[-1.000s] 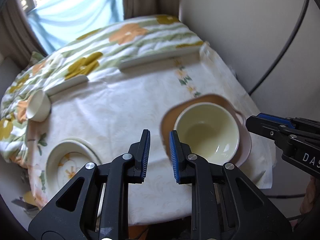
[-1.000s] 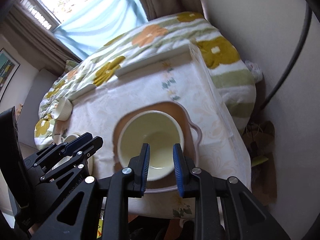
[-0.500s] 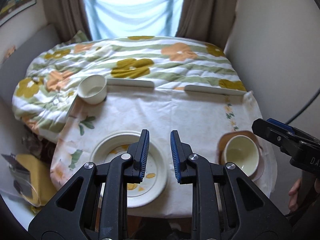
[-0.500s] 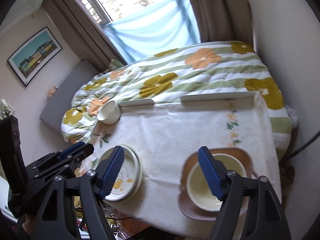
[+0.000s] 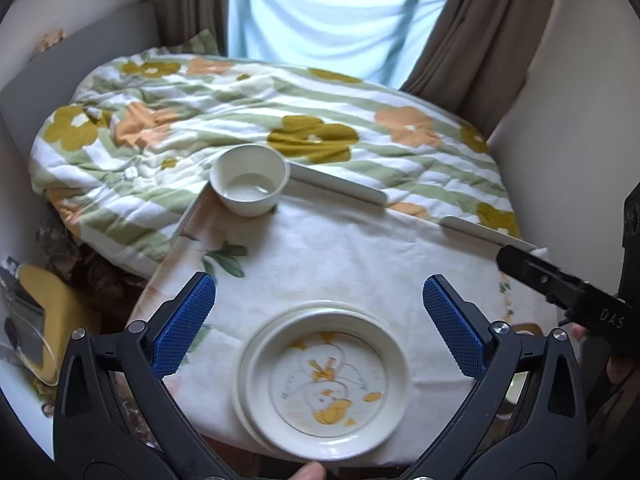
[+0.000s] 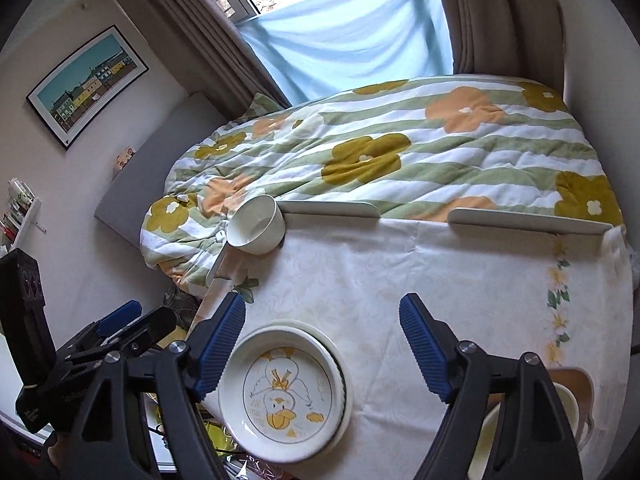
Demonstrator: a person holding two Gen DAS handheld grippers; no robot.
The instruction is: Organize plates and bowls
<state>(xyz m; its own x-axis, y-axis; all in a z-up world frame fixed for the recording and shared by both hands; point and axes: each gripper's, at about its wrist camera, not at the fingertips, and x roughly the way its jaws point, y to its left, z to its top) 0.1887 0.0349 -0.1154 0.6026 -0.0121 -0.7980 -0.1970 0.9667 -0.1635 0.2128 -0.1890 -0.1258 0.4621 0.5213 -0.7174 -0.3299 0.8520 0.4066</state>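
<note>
left tool (image 5: 319, 310) opening, empty | right tool (image 6: 322, 342) opening, empty | duck plate (image 5: 326, 380) below

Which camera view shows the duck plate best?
The right wrist view: the duck plate lies whole in the picture and its drawing is sharp, with only its left edge near a finger. The left wrist view also shows the whole plate, but upside down and blurred, so the duck is hard to read.
</note>
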